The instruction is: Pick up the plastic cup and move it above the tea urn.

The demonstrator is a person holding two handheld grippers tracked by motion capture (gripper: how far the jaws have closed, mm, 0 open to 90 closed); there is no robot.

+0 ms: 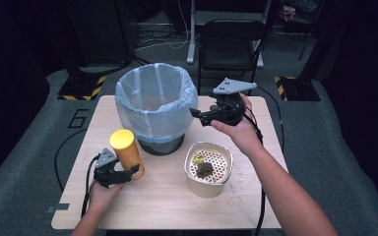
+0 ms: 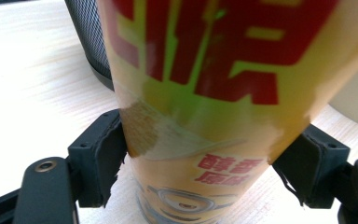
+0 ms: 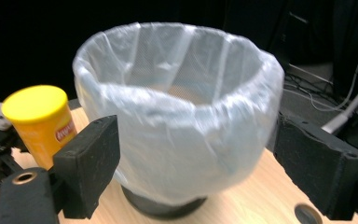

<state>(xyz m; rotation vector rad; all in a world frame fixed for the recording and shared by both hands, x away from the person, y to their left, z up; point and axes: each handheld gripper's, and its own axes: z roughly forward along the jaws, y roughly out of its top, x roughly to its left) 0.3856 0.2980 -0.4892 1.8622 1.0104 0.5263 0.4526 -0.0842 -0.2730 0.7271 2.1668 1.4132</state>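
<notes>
Here we see the left tool clamping the yellow canister, its base hidden; the right tool gapes empty beside the bin, open surface near us.

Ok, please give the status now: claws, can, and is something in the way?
Left claw shut on can, upright on table. Right claw open, empty, beside bin. Nothing between can and bin.

The big bin stands in the middle at the back of the table. The yellow can is just beside it on the left, and the white pot on the right. The front of the table is bare.
</notes>
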